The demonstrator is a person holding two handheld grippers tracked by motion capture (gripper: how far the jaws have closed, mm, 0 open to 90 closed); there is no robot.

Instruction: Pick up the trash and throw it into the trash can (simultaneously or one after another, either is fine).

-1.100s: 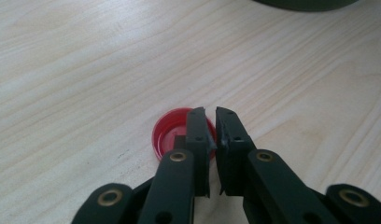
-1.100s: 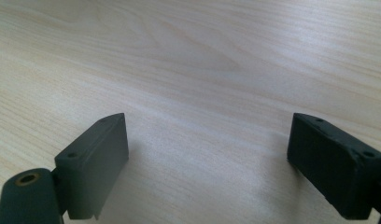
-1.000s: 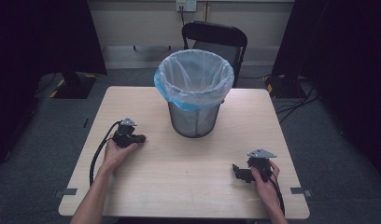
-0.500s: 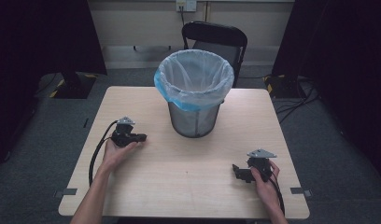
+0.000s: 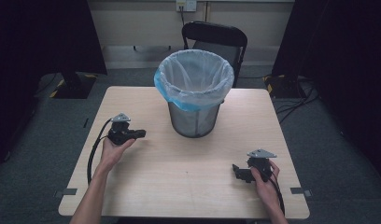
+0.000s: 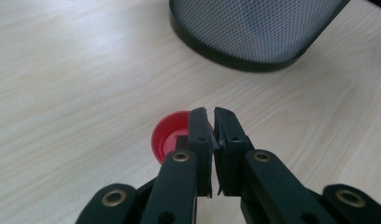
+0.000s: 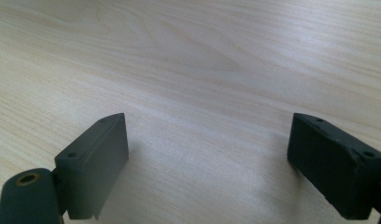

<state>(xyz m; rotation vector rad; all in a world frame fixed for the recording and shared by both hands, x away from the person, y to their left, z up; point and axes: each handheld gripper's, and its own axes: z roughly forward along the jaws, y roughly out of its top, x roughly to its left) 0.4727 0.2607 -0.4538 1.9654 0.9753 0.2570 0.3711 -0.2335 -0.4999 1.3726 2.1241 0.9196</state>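
A small red bottle cap lies open side up right at my left gripper's tips in the left gripper view. My left gripper is shut, with one jaw inside the cap and the other outside, pinching its rim. In the high view the left gripper sits left of the mesh bin, pointing toward it. The bin is lined with a pale blue bag, and its base stands just beyond the cap. My right gripper rests at the table's front right, open, with bare wood between its jaws.
The light wooden table carries the bin at its middle back. A black chair stands behind the table's far edge. Cables trail from both grippers along the forearms toward the near edge.
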